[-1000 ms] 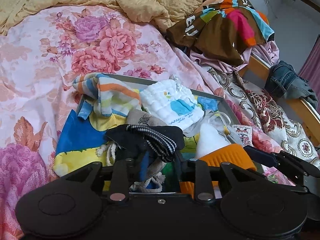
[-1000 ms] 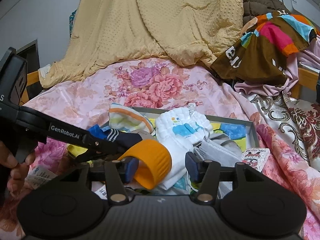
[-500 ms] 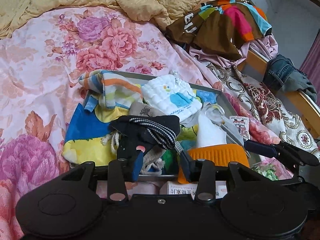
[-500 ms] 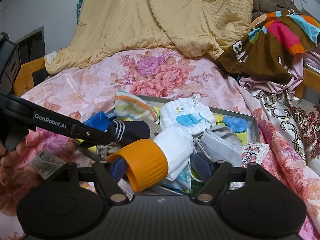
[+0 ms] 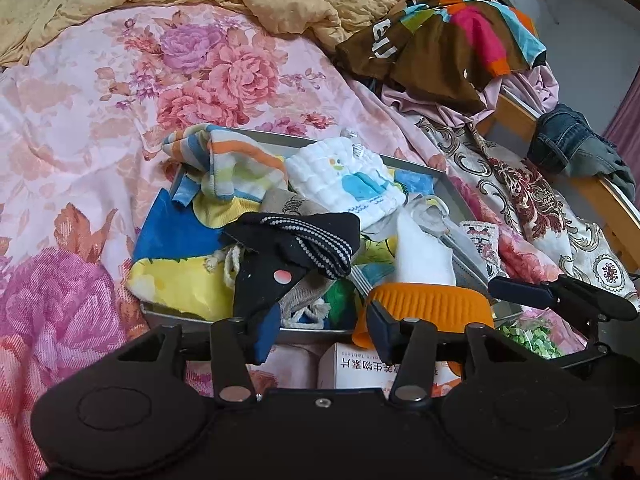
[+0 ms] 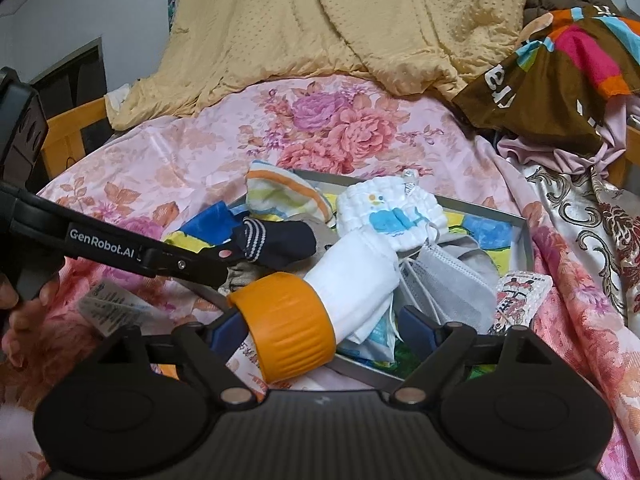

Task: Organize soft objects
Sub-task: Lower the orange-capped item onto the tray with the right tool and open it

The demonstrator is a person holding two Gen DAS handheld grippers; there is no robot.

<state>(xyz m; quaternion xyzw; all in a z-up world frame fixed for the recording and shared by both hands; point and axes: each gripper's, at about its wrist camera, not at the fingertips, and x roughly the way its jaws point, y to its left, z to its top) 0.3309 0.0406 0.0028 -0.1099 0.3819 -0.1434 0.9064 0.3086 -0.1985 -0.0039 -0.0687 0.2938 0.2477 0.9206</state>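
A grey tray (image 5: 404, 159) on the bed holds several soft things: a striped cloth (image 5: 236, 164), a white quilted cloth with a blue whale (image 5: 344, 184), a dark striped sock (image 5: 308, 240) and a white sock with an orange cuff (image 6: 292, 328). My left gripper (image 5: 320, 336) is open at the tray's near edge, and the dark sock lies over its left finger. My right gripper (image 6: 320, 332) is open around the orange cuff, with the white sock's body (image 6: 352, 284) lying into the tray. The tray also shows in the right wrist view (image 6: 516, 220).
A grey face mask (image 6: 448, 280) lies in the tray. A medicine box (image 5: 360, 368) sits before the tray. A yellow blanket (image 6: 340, 20) and a brown patterned garment (image 5: 440, 40) lie behind. Jeans (image 5: 572, 148) hang on the wooden bed rail at right.
Both grippers have opened and drawn back from the tray. The left jaws let go of the dark sock; the orange-cuffed sock now lies loose between the right jaws.
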